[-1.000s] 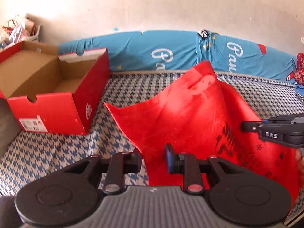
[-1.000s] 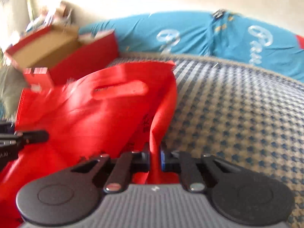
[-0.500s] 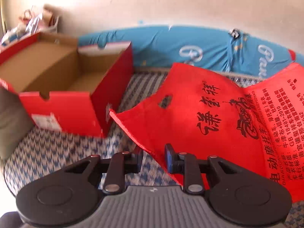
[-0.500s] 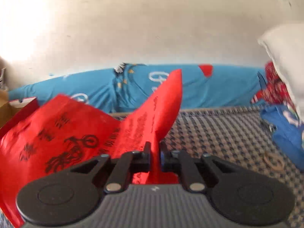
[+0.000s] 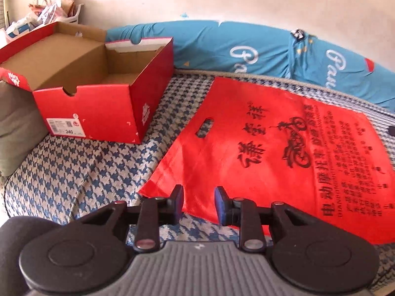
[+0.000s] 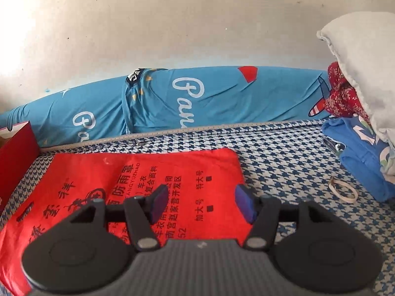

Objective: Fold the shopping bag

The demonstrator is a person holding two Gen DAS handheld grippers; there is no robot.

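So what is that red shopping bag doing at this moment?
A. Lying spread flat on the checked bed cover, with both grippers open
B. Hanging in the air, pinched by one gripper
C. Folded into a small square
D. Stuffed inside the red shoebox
A: the red shopping bag lies spread flat on the checked bed cover, and the left gripper and right gripper are both open, holding nothing.

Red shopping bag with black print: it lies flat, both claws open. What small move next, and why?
Probably close the left claw on the near edge of the red printed shopping bag: that edge sits between its open jaws, and no fold is made yet.
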